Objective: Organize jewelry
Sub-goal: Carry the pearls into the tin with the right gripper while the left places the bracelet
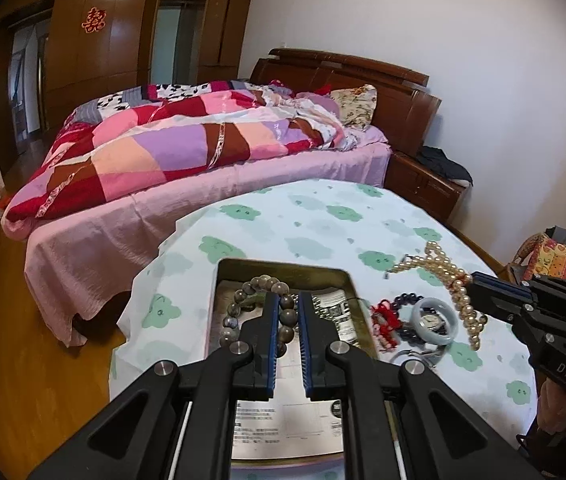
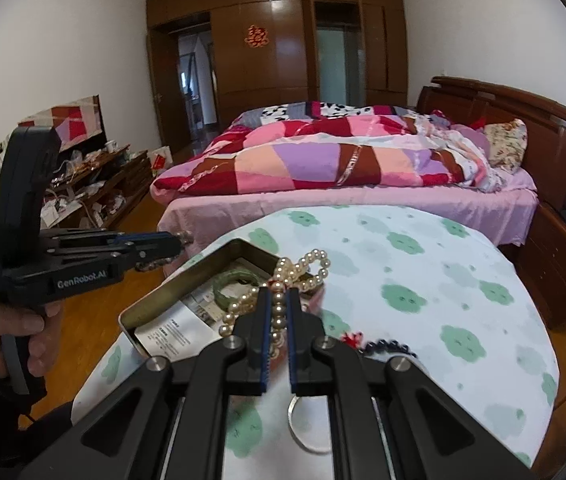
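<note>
Over the tin (image 1: 357,286), my left gripper (image 1: 286,298) is clamped on the bead bracelet (image 1: 261,282): brown-grey beads sit pinched between the blue pads, and the rest of the loop hangs over the tin's interior. From the right wrist view the same gripper (image 2: 177,246) comes in from the left at the tin's far corner with beads showing at its tip; I can't tell from there whether the loop touches the tin floor.

My right gripper (image 2: 279,294) is closed on the pearl necklace (image 2: 307,266). Strand runs between the pads, one loop bunched beyond the tips, and another run of pearls trails down on the left toward the tin (image 2: 155,296). In the left wrist view the pearls (image 1: 449,270) drape from the right gripper (image 1: 473,280) above the cloth (image 1: 323,208), just right of the tin.

Tin is lined with printed paper (image 2: 171,334); a green bangle (image 2: 235,282) lies inside near the far wall.

On the cloth right of the tin, clustered and touching: red bracelet (image 1: 383,318), dark bead bracelet (image 1: 409,300), pale jade bangle (image 1: 435,320) with a watch (image 1: 429,322) face inside it. Watch strap is mostly hidden.
</note>
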Available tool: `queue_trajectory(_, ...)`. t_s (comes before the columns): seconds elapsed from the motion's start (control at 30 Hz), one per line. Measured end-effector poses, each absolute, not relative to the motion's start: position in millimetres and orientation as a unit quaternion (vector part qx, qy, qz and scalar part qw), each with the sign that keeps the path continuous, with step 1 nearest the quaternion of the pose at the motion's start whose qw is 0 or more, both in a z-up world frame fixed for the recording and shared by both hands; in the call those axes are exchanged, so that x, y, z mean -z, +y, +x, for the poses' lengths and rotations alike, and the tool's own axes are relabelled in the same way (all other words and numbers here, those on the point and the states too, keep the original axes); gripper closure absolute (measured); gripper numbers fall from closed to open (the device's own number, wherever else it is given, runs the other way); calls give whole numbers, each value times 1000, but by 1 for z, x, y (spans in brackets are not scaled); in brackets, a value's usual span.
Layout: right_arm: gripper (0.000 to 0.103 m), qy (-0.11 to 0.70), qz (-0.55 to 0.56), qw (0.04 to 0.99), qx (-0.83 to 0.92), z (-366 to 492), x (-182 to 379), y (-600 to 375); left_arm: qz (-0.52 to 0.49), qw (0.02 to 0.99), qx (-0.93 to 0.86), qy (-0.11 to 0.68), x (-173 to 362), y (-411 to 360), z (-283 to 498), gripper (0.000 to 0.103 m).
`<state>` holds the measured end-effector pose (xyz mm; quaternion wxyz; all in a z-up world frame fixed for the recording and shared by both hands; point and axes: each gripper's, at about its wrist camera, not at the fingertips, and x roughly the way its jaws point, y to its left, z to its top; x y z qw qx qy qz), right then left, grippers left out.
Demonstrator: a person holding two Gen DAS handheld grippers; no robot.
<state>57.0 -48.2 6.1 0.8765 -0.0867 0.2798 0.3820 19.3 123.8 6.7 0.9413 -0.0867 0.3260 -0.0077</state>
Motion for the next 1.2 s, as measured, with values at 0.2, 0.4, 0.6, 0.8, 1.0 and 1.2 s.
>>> queue_trajectory(0.2, 95, 291, -101, 867, -391, 62, 7, -23, -76, 937, -2, 340, 7, 122, 27, 95)
queue_trajectory(0.4, 95, 311, -116, 858, -392, 66, 26, -4, -59, 934, -9, 351, 19, 116, 31, 95)
queue_trajectory(0.6, 95, 338, -117, 851, -386, 74, 46, 3, -51, 930, -16, 362, 29, 117, 35, 95)
queue_trajectory(0.8, 95, 349, -121, 847, -381, 75, 54, 4, -49, 926, -24, 374, 37, 120, 39, 94)
queue_trajectory(1.0, 94, 354, -119, 847, -377, 75, 57, 2, -52, 922, -28, 382, 44, 122, 42, 94)
queue_trajectory(1.2, 94, 354, -116, 848, -376, 77, 57, 2, -51, 921, -32, 384, 45, 121, 43, 94)
